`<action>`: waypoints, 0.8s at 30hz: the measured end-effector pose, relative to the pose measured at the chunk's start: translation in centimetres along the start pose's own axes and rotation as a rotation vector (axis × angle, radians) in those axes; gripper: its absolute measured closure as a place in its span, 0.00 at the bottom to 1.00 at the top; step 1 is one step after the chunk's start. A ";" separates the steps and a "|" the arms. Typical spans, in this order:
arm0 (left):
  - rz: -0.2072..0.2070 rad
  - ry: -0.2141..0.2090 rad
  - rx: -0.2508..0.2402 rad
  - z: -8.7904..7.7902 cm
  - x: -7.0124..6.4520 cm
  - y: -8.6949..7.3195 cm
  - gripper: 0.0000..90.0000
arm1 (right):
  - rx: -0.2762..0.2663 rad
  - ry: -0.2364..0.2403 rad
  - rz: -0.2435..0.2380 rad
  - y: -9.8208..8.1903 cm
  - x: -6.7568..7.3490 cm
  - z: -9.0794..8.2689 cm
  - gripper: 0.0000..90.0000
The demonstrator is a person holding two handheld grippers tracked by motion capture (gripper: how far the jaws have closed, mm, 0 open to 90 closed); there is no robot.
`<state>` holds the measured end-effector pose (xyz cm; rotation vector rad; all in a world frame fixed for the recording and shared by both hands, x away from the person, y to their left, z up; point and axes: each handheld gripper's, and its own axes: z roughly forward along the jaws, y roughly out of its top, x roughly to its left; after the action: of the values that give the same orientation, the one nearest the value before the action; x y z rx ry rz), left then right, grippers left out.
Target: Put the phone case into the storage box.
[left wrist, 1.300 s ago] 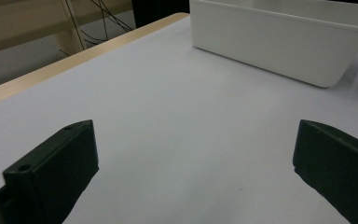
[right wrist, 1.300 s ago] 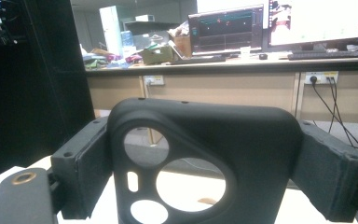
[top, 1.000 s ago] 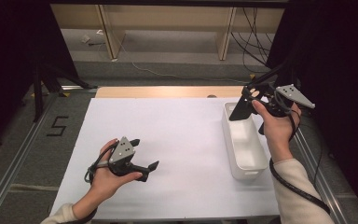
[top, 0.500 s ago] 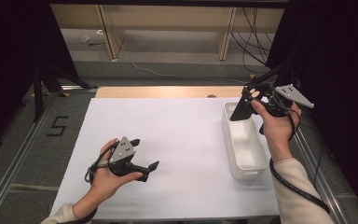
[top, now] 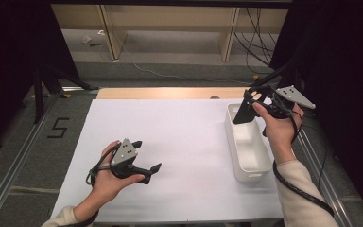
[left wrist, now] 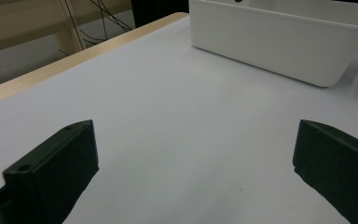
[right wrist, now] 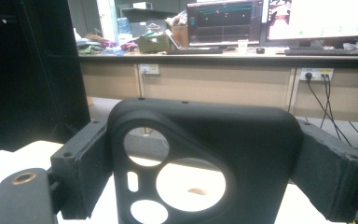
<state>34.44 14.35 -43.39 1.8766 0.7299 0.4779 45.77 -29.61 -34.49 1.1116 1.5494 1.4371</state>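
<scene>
A flat white rectangular tabletop sheet point(top: 189, 142), bordered along its far edge by a light wooden strip point(top: 170, 92), carries one white rectangular plastic bin point(top: 248, 163) standing upright near its right edge, long side running front to back.

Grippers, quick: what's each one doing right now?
Left gripper: open, nothing between the jaws, low over the table.
Right gripper: shut on a black phone case, above the white bin.
</scene>
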 end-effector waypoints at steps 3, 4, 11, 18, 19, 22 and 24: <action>-0.001 0.001 -0.001 0.0 0.0 0.0 0.00 | 0.003 0.000 -0.003 0.0 0.0 0.0 0.17; 0.001 0.001 0.000 0.0 0.0 0.0 0.00 | -0.001 0.001 -0.005 0.0 0.0 0.1 0.17; -0.001 0.000 0.003 0.0 0.0 0.0 0.00 | 0.003 0.008 -0.009 0.1 0.0 0.3 0.17; -0.002 0.001 0.004 0.1 0.0 0.0 0.00 | 0.003 0.012 -0.016 0.2 0.0 0.6 0.17; -0.002 0.001 0.004 0.1 0.0 -0.1 0.00 | 0.002 0.013 -0.017 0.2 0.0 0.7 0.17; -0.003 0.000 0.003 0.1 0.0 -0.1 0.00 | 0.005 0.014 -0.019 0.2 0.1 0.9 0.17; 0.000 0.001 0.003 0.1 0.0 0.0 0.00 | 0.006 0.013 -0.021 0.2 0.0 1.0 0.17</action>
<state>34.51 14.35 -43.46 1.8792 0.7316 0.4781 46.67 -29.23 -34.40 1.0884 1.5712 1.4290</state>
